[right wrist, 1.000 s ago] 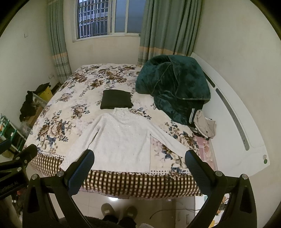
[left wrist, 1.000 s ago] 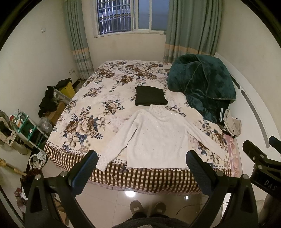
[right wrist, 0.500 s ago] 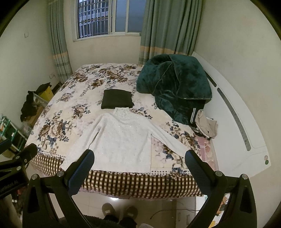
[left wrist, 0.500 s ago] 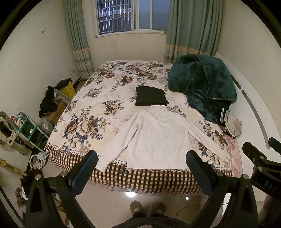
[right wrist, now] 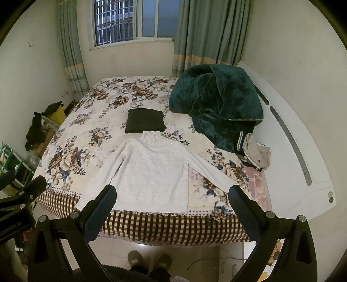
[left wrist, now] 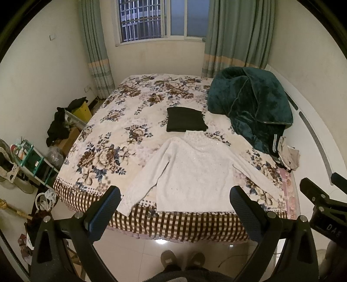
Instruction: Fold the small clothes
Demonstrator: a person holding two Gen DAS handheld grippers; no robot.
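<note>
Sweater (left wrist: 195, 171) lies flat at the bed (left wrist: 130, 121) foot edge, sleeves spread, unchanged over the last second. Left hand-held gripper (left wrist: 173, 208) and right hand-held gripper (right wrist: 171, 206) remain released, well clear. Folding not yet begun.

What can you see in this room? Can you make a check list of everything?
Surface: floral bedspread on the bed.
Job's things: white sweater lying flat, sleeves spread; folded dark garment beyond its collar.
Clutter: green blanket heaped; beige clothes beside it.
Grippers: left hand-held gripper and right hand-held gripper open, empty, short of the bed.
Cables: thin cord on the floor.
Surroundings: window, curtains, shelf.
</note>
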